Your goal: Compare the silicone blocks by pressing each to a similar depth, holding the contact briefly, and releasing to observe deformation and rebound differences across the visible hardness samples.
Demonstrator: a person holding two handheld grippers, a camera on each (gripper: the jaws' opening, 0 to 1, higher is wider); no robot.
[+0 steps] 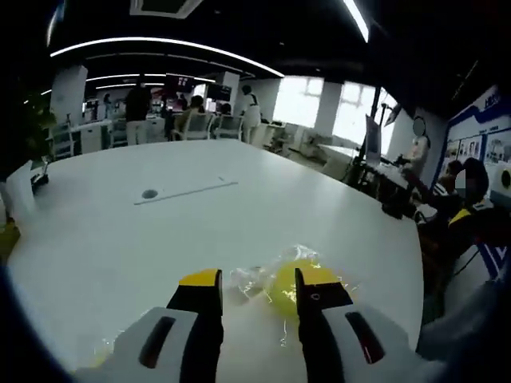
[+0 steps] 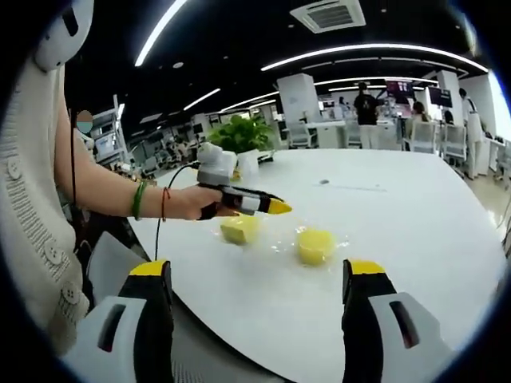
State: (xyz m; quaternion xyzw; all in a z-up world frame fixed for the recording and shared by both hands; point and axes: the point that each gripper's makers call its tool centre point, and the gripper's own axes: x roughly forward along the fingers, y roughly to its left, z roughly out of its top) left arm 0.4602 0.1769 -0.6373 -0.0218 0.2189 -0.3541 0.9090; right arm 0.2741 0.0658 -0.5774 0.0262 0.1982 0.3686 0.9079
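Two yellow silicone blocks lie on crinkled clear plastic on the white table [image 2: 415,231]: one block [image 2: 239,229] to the left, the other block [image 2: 315,244] to the right. A hand holds my left gripper [image 2: 278,207] just above the left block, pointing towards the right one. In the left gripper view, that gripper [image 1: 257,279] has its yellow-tipped jaws apart, and a yellow block in plastic [image 1: 281,286] lies on the table beyond them, partly behind the right jaw. My right gripper [image 2: 256,269] stands wide open, nearer than both blocks, with nothing between its jaws.
A thin white strip with a round dark spot [image 1: 184,191] lies further out on the table. A potted plant [image 2: 242,132] stands at the table's far edge. A person's sleeve [image 2: 36,215] is close on the left. Chairs and people surround the table.
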